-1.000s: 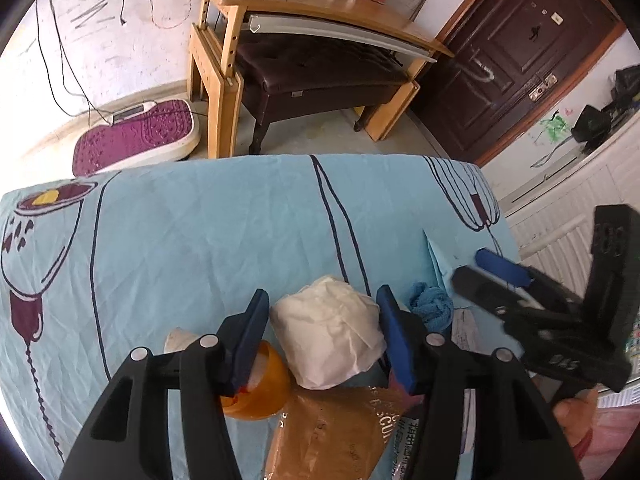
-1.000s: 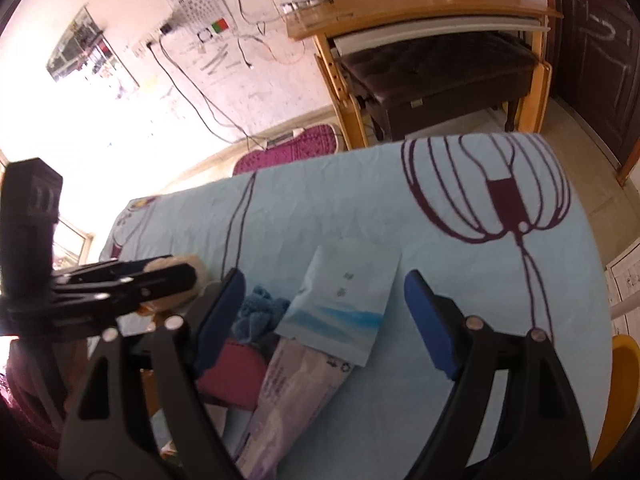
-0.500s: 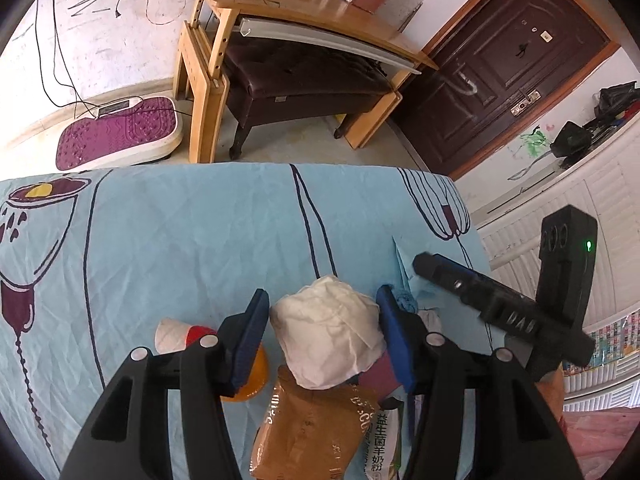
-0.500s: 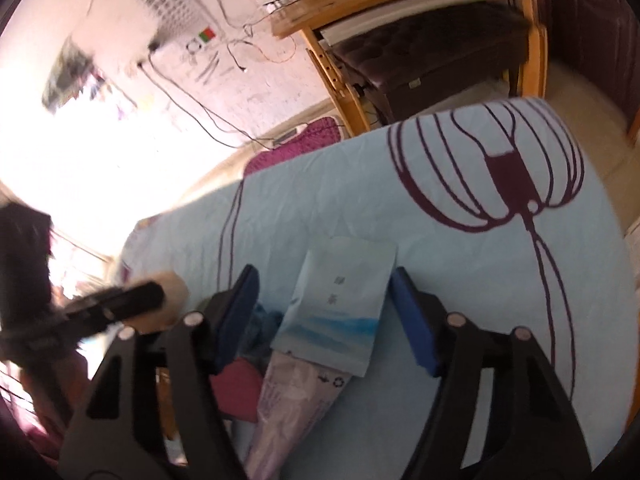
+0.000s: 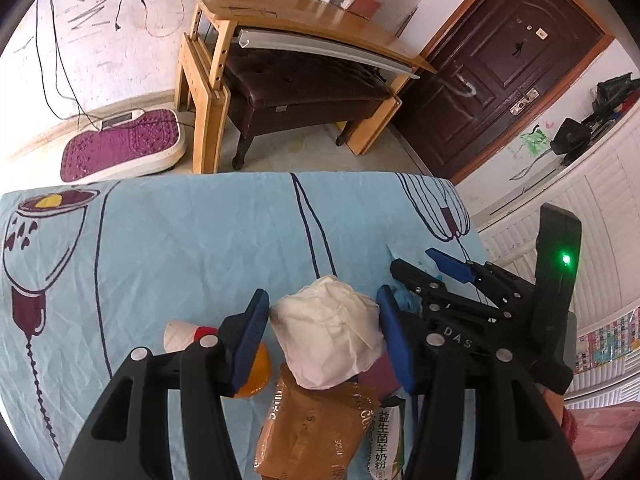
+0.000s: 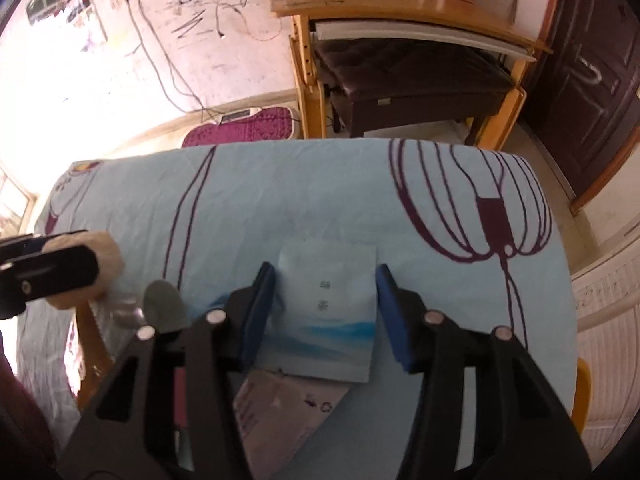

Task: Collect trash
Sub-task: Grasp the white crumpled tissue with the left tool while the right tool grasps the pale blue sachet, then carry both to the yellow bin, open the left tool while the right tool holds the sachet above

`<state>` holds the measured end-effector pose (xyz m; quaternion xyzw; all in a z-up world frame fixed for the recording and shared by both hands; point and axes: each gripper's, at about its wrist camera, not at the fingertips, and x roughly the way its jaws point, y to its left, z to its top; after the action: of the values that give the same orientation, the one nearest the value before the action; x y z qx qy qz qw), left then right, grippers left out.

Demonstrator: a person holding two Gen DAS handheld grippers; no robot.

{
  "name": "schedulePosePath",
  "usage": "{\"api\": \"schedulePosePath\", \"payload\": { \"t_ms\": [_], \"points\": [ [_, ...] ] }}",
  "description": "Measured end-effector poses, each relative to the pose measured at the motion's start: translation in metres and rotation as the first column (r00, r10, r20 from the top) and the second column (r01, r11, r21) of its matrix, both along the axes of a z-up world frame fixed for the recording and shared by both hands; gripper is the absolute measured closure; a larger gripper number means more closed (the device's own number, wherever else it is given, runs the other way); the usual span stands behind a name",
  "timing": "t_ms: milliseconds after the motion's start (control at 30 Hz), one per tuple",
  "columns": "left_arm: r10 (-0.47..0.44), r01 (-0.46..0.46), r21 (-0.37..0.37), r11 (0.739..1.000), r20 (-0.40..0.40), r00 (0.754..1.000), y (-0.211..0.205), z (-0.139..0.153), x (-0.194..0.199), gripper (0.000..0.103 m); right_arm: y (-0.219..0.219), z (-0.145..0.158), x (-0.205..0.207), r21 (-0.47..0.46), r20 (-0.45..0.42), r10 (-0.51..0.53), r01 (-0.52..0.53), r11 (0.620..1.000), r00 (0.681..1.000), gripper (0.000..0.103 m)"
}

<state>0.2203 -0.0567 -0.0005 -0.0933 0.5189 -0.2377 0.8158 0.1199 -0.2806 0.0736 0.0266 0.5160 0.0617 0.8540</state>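
Observation:
My left gripper (image 5: 324,324) is shut on a crumpled white paper wad (image 5: 328,332), held just above a heap of trash on the light blue tablecloth (image 5: 180,248). The heap holds a brown packet (image 5: 316,428), an orange roll (image 5: 256,364), a small paper cup (image 5: 184,330) and a milk-powder sachet (image 5: 384,440). To the right, my right gripper (image 6: 324,300) points down over a flat pale blue packet (image 6: 328,308). Its jaws are closing, with the packet lying flat between the pads. A lilac-white wrapper (image 6: 288,408) lies under the packet's near edge.
A blue cloth scrap (image 5: 404,296) and a maroon item (image 5: 380,372) lie between the two grippers. Beyond the table's far edge stand a wooden desk (image 5: 304,16) and a dark bench (image 5: 304,84). A pink bag (image 5: 600,432) shows at lower right.
The right gripper's jaws have narrowed around the pale blue packet, and it has shifted to centre over it. The left gripper still holds the white wad.

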Motion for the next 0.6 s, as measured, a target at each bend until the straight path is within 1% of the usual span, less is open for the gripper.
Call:
{"api": "schedulePosePath", "payload": {
  "t_ms": [67, 167, 267, 333, 467, 600],
  "points": [
    [0.002, -0.002, 0.005, 1.000, 0.013, 1.000, 0.001, 0.003, -0.001, 0.052, -0.006, 0.003, -0.004, 0.048, 0.007, -0.012, 0.012, 0.999, 1.000, 0.053],
    [-0.005, 0.005, 0.013, 1.000, 0.029, 1.000, -0.003, 0.006, -0.005, 0.052, -0.012, 0.015, -0.008, 0.084, 0.045, -0.018, 0.014, 0.996, 0.999, 0.053],
    [-0.004, 0.002, 0.036, 0.999, 0.071, 0.997, -0.007, 0.014, -0.015, 0.052, -0.023, 0.026, -0.015, 0.128, 0.079, -0.035, 0.025, 0.992, 0.996, 0.053],
    [-0.008, 0.005, 0.044, 0.999, 0.085, 0.996, -0.011, 0.021, -0.020, 0.052, -0.029, 0.031, -0.021, 0.153, 0.092, -0.042, 0.028, 0.988, 0.995, 0.053],
    [-0.021, 0.014, 0.067, 0.998, 0.103, 0.994, -0.021, 0.029, -0.028, 0.052, -0.049, 0.039, -0.035, 0.190, 0.120, -0.075, 0.052, 0.980, 0.990, 0.053],
    [-0.037, 0.027, 0.091, 0.995, 0.117, 0.992, -0.038, 0.038, -0.037, 0.052, -0.081, 0.045, -0.047, 0.219, 0.146, -0.122, 0.088, 0.972, 0.982, 0.053]
  ]
}}
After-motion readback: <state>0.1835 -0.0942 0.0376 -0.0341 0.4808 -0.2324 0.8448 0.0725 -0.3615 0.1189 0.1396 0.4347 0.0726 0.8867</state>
